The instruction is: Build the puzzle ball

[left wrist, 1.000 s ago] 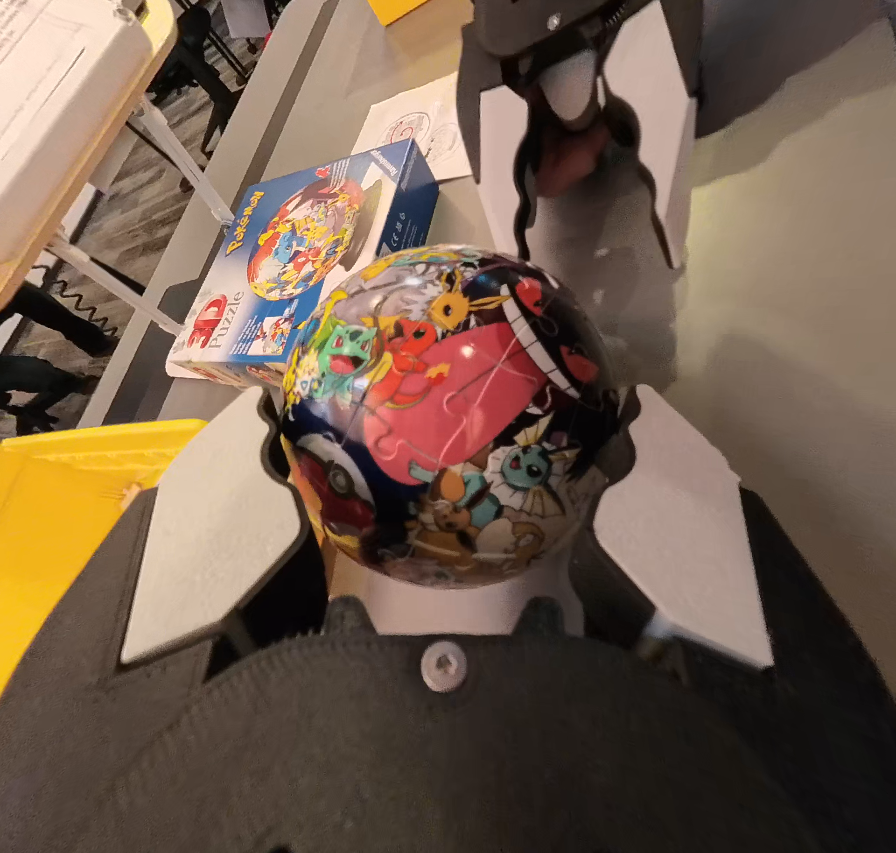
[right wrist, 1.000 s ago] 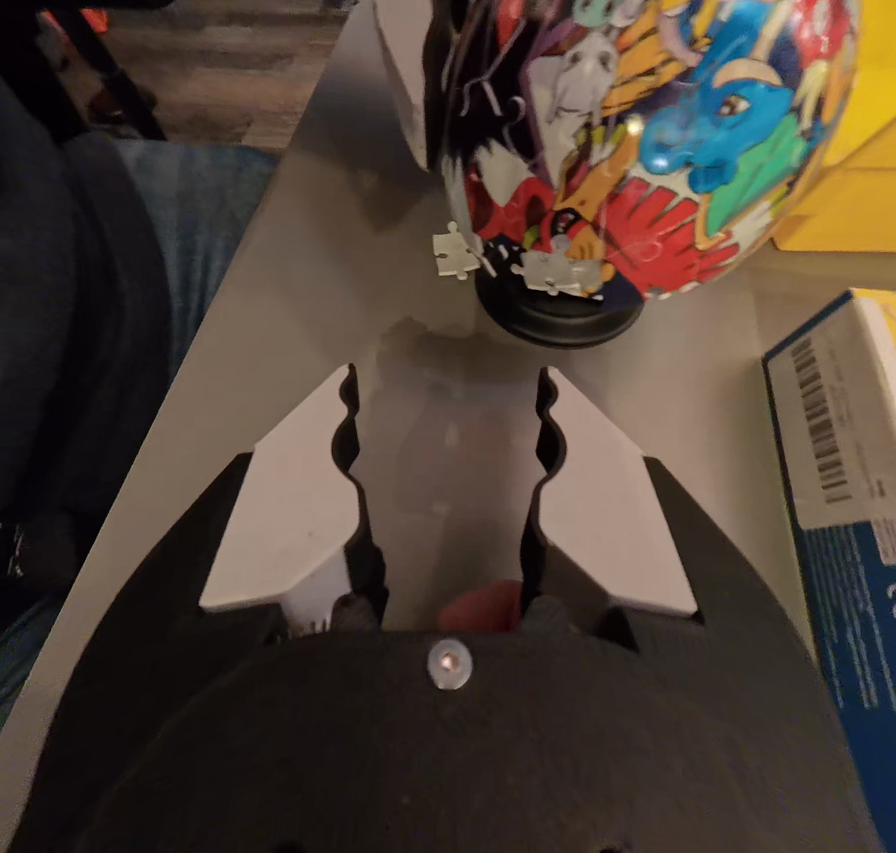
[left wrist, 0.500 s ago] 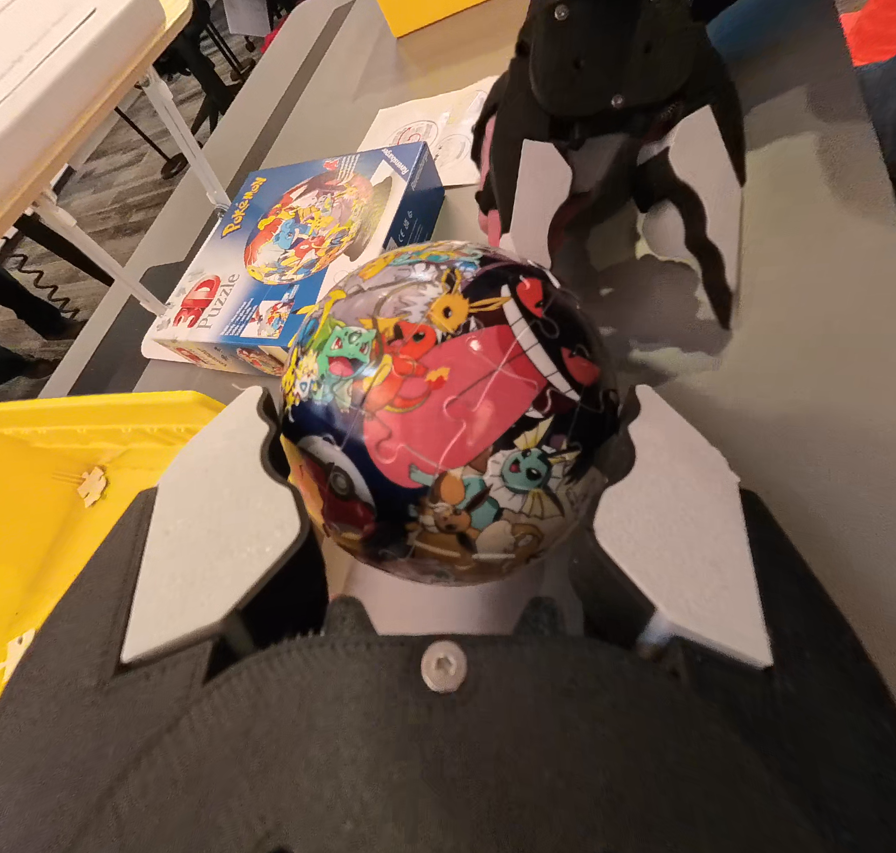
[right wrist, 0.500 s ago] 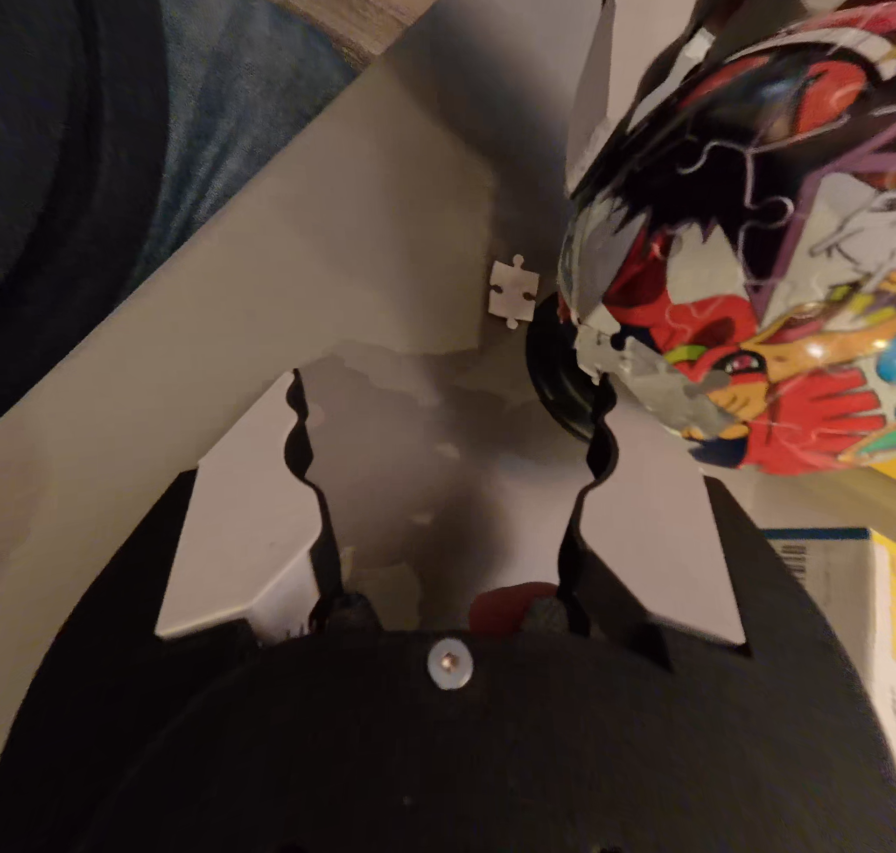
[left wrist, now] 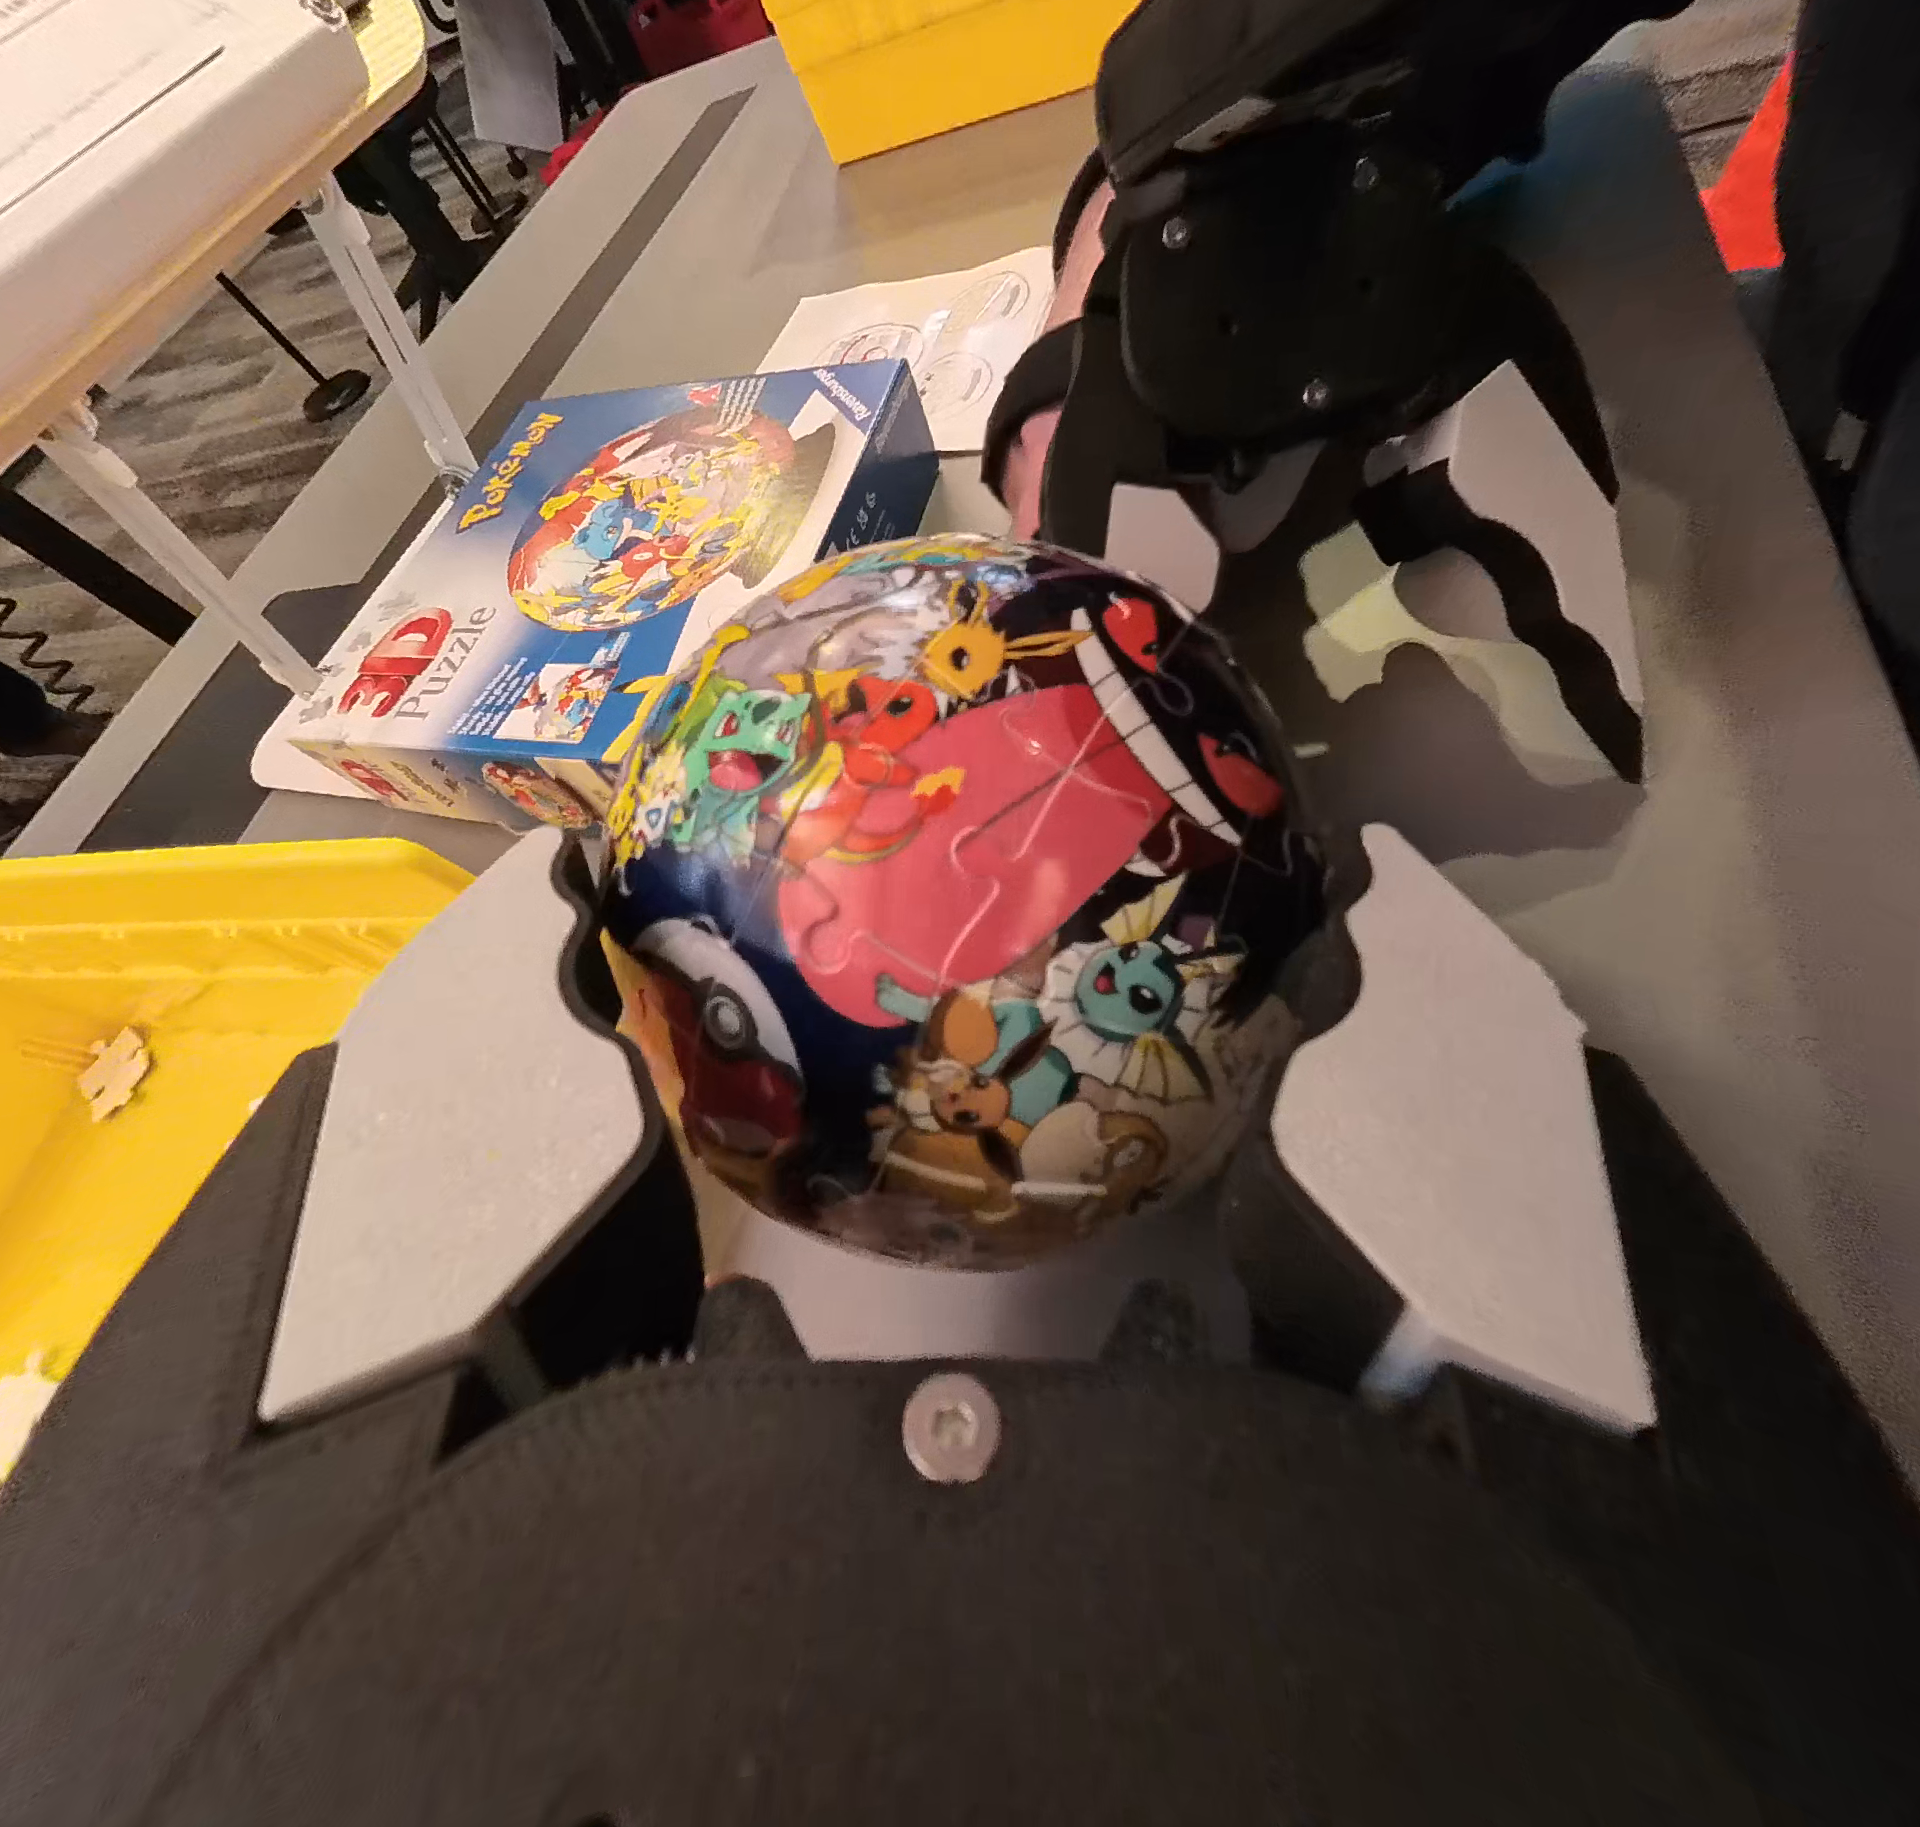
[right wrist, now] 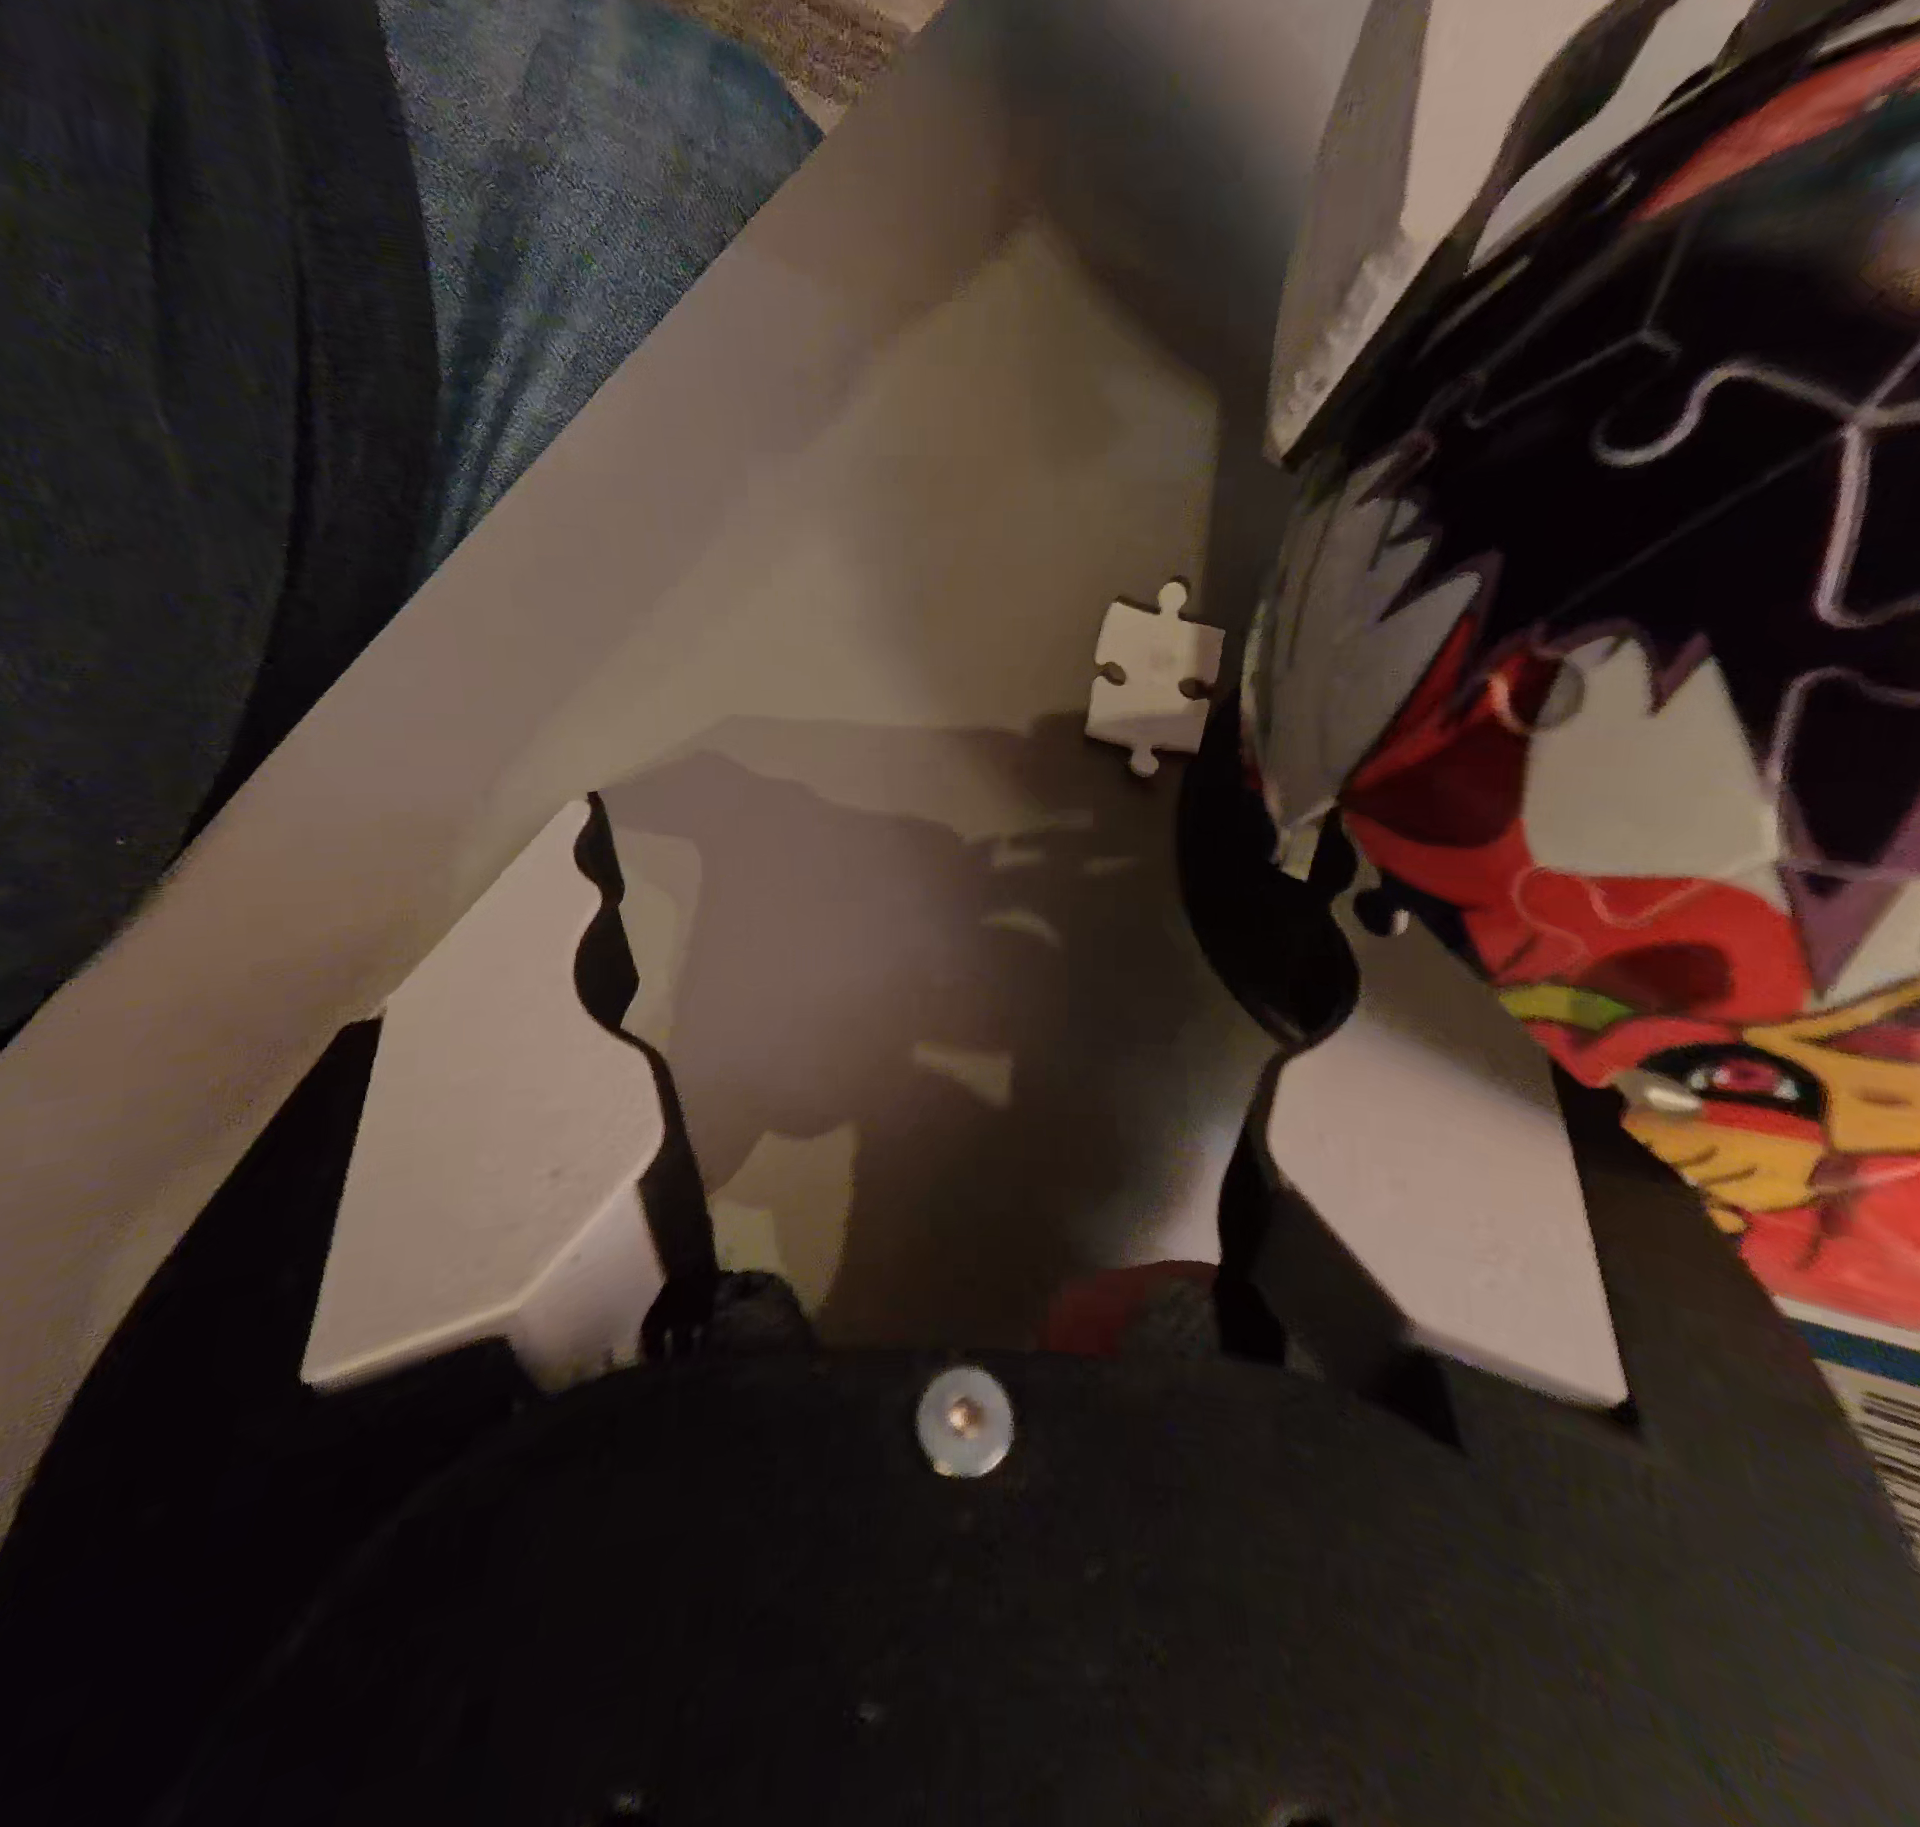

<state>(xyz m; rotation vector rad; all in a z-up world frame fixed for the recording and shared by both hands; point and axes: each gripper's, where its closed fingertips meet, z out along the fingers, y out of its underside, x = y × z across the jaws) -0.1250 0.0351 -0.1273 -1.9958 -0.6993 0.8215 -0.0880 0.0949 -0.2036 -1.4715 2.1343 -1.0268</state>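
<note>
The puzzle ball [right wrist: 1621,738] runs off the right wrist view's top and right edges, and its underside is hidden in the left wrist view behind the left gripper [left wrist: 961,904]. A black stand [right wrist: 1262,936] beneath the ball shows only partly. Beside the ball, the blue box [right wrist: 1881,1403] is cut to a corner. The loose piece [right wrist: 1153,681] lies printed side down.

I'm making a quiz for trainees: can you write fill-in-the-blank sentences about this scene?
1. The left gripper is shut on the colourful round puzzle ____.
2. The right gripper is ____ and holds nothing.
3. A loose white puzzle piece lies on the grey ____.

Missing words: ball; open; table
</note>
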